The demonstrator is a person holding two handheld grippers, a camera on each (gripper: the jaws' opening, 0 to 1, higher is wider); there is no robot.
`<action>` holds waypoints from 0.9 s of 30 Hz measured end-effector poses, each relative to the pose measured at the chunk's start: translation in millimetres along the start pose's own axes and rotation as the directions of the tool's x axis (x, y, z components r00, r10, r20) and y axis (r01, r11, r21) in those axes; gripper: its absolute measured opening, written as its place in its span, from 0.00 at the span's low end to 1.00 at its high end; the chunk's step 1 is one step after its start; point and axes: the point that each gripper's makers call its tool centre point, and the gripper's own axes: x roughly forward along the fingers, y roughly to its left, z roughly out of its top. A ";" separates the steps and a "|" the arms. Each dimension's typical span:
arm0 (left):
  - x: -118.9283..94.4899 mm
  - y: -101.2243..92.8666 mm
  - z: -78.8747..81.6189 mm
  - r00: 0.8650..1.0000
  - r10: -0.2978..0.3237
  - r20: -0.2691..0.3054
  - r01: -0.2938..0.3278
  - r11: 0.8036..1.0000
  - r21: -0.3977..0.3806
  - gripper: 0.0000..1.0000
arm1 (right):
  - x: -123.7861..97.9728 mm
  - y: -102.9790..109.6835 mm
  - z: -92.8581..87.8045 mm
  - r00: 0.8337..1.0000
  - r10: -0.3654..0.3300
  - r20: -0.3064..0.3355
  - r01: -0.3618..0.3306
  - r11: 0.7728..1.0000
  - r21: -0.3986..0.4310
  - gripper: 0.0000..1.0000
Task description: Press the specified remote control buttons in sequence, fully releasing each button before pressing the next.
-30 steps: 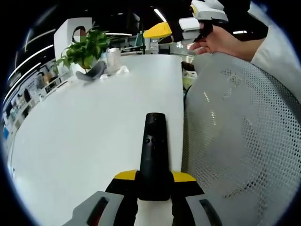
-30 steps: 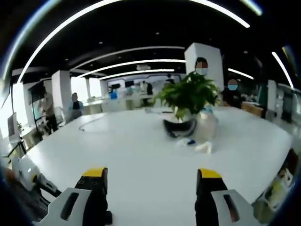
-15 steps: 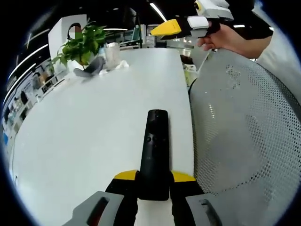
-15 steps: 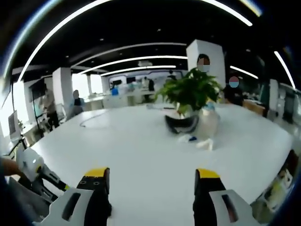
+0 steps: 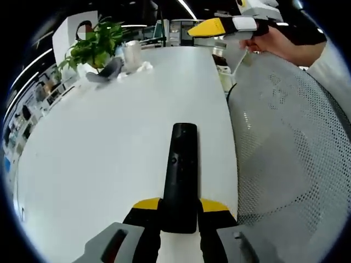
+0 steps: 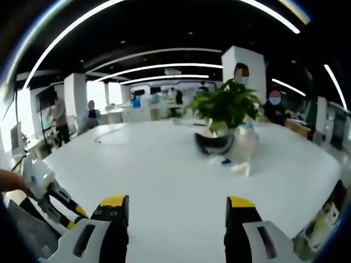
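Fingers: left gripper clamps black remote | right gripper wide | no legible writing

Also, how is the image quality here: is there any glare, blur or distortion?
Left gripper view: remote sharp, white table evenly lit, its edge bowed by the fisheye. Right gripper view: softer overall, ceiling light strips curved into arcs, plant slightly blurred.

Left gripper: black jaws, yellow tips, grey housings with dark oval slots. Right gripper: matching black jaws, yellow-capped, grey slotted bodies; seen from outside, white casing. Person's sleeve: white.
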 end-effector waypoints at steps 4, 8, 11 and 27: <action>0.1 1.9 -0.2 1.000 -0.010 -0.025 0.011 1.000 0.008 0.25 | -0.3 -0.1 -0.4 1.000 -0.001 -0.002 0.001 1.000 0.001 0.70; 0.1 6.0 -0.7 0.998 -0.016 -0.061 0.016 1.000 0.013 0.25 | -0.2 0.4 -1.2 1.000 0.002 -0.004 -0.002 1.000 0.001 0.70; -0.2 11.0 -1.5 0.997 -0.014 -0.072 0.015 1.000 0.013 0.24 | -0.3 0.2 -1.5 1.000 0.001 -0.005 -0.001 1.000 -0.002 0.69; -3.6 38.3 -7.5 0.989 -0.001 -0.148 0.002 1.000 0.006 0.24 | 0.1 3.5 -4.7 1.000 0.008 -0.023 -0.008 1.000 -0.024 0.69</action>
